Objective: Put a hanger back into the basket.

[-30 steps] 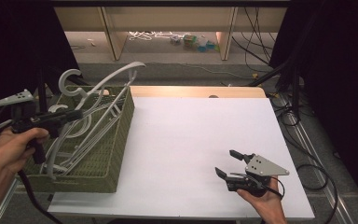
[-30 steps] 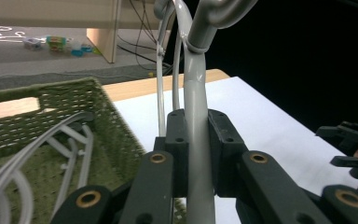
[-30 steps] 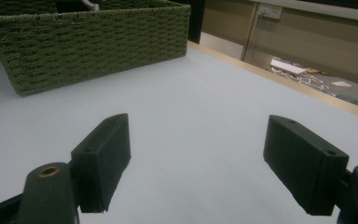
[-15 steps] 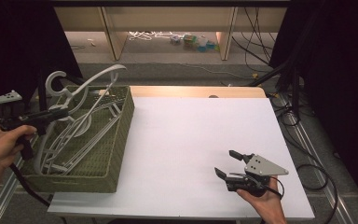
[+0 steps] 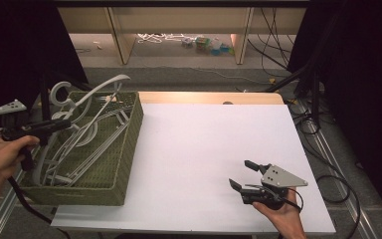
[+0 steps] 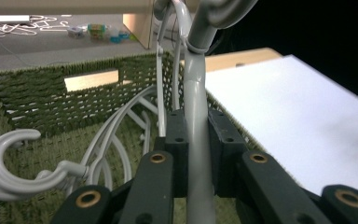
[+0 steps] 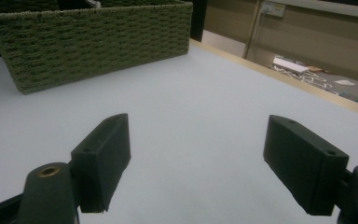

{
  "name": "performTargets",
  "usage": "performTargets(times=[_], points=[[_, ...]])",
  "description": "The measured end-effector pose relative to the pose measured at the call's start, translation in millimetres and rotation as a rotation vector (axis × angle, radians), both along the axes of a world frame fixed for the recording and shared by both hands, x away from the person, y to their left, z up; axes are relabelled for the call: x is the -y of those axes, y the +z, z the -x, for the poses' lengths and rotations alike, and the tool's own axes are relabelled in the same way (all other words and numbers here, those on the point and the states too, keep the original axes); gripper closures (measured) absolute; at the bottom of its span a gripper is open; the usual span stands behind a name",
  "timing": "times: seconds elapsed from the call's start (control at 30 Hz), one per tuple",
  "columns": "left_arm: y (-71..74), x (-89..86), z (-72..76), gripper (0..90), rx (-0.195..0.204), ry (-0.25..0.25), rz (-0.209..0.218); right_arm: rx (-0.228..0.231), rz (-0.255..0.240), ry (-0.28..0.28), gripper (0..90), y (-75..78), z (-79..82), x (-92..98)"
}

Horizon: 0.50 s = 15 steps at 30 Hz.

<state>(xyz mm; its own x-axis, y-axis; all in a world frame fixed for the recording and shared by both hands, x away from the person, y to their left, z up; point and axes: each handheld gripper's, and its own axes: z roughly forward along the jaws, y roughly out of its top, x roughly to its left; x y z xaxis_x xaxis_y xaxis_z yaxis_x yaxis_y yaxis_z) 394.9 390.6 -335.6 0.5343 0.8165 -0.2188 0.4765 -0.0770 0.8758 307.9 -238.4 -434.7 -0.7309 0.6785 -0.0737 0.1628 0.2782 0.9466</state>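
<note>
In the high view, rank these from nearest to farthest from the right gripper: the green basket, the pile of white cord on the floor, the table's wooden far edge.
1. Green basket, left of the right gripper, on the table.
2. Wooden far edge, across the white tabletop.
3. White cord pile, on the floor beyond the table.

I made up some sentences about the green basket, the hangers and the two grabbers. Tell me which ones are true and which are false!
1. The left gripper is shut on a grey hanger. True.
2. The right gripper holds a hanger too. False: its jaws stand open with nothing between them, above the white table.
3. The hangers lie in a green woven basket. True.
4. The basket stands at the table's right edge. False: in the high view it stands at the left edge.
5. The basket has a handle hole in its wall. True.
</note>
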Motion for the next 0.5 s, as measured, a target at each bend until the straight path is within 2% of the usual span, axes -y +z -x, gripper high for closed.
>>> performTargets(times=[0.17,0.33,0.5], points=[[-10.2,-2.2,-1.9,79.6,-0.023,-0.011,-0.001,-0.004,0.000,0.007,23.8,0.4,0.3,0.2],[-17.1,-3.2,-0.2,79.6,-0.026,-0.028,-0.018,0.003,0.005,0.004,23.8,-0.2,-0.7,0.9],[-24.7,-3.3,-0.2,79.5,-0.053,-0.044,-0.031,0.005,0.004,0.003,23.8,0.1,-0.7,1.1]])
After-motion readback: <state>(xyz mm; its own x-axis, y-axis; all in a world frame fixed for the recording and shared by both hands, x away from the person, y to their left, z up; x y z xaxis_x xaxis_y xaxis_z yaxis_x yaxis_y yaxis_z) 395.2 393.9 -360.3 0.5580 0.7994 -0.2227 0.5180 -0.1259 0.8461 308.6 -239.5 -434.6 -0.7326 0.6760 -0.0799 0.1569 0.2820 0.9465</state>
